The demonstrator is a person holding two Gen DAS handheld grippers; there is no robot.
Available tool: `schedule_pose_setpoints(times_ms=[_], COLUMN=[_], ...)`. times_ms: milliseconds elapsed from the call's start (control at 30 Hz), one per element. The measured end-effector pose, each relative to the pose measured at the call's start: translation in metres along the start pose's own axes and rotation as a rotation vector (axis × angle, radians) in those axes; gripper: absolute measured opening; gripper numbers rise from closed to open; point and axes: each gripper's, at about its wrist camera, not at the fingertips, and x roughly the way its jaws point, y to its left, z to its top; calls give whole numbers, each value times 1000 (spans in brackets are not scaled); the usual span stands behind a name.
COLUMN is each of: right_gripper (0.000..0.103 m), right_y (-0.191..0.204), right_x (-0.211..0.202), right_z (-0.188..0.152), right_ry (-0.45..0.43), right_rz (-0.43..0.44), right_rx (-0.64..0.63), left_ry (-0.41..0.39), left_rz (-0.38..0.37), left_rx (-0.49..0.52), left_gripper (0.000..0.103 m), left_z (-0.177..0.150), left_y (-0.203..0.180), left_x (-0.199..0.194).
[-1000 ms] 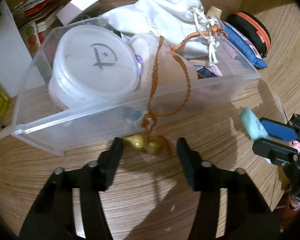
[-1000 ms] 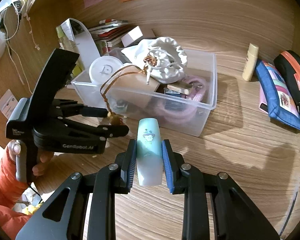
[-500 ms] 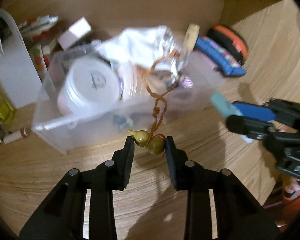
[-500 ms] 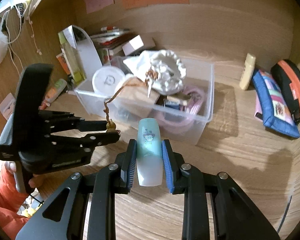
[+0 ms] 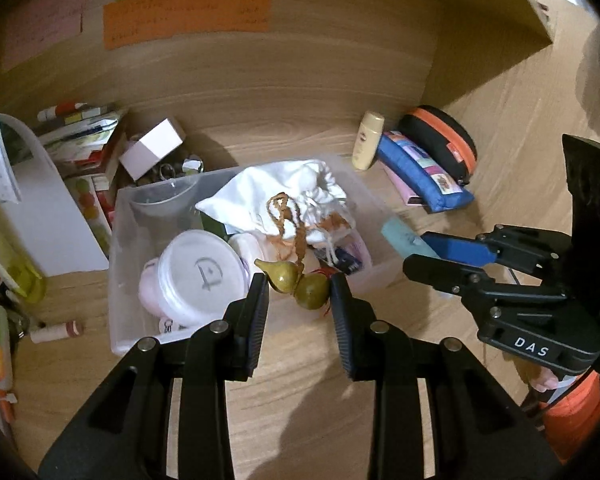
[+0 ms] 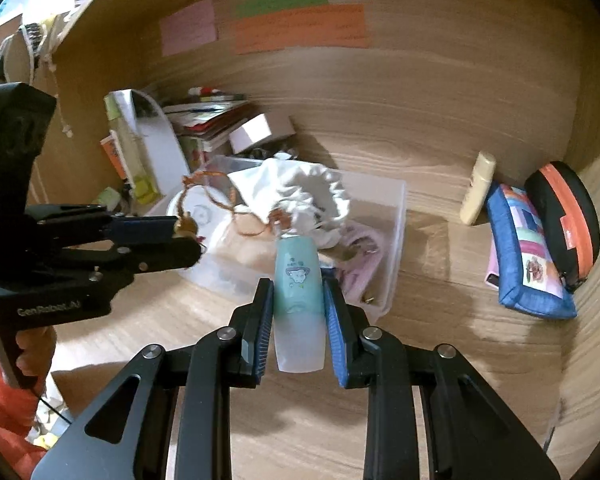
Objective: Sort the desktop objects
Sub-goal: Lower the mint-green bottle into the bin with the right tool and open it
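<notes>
While my left gripper (image 5: 298, 292) clenches the little green gourd charm (image 5: 296, 280) at the centre of the left wrist frame, its orange cord (image 5: 296, 228) runs up to the white drawstring pouch (image 5: 284, 196) lying in the clear plastic bin (image 5: 118, 240) just behind. In the right wrist frame, my right gripper (image 6: 298, 308) grasps the mint-green tube (image 6: 299, 288) upright at lower centre, in front of the same bin. I see a white round lid (image 5: 198, 272) in the bin's left half, and a blue pencil case (image 6: 528, 248) and a black-and-orange case (image 6: 568, 216) at the right edge of that frame.
</notes>
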Motion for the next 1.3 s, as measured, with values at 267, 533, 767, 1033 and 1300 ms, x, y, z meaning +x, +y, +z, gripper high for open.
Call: schedule_pose_setpoints(times_ms=[267, 533, 767, 1033, 1300], right_gripper=[23, 23, 23, 23, 23], right_y=[-11, -16, -21, -20, -19], right_x=[23, 44, 62, 76, 77], right_z=[10, 14, 12, 14, 13], right_ry=[25, 53, 84, 94, 91], right_rz=[-7, -4, -13, -27, -21], right_rx=[11, 6, 4, -12, -14], left_ry=[43, 44, 59, 52, 41], left_rz=[-18, -42, -54, -95, -142], left_rx=[-27, 6, 29, 16, 4], left_gripper=[31, 31, 31, 31, 53], left_z=[11, 21, 22, 21, 21], left_y=[7, -1, -5, -1, -1], left_x=[26, 41, 55, 54, 45])
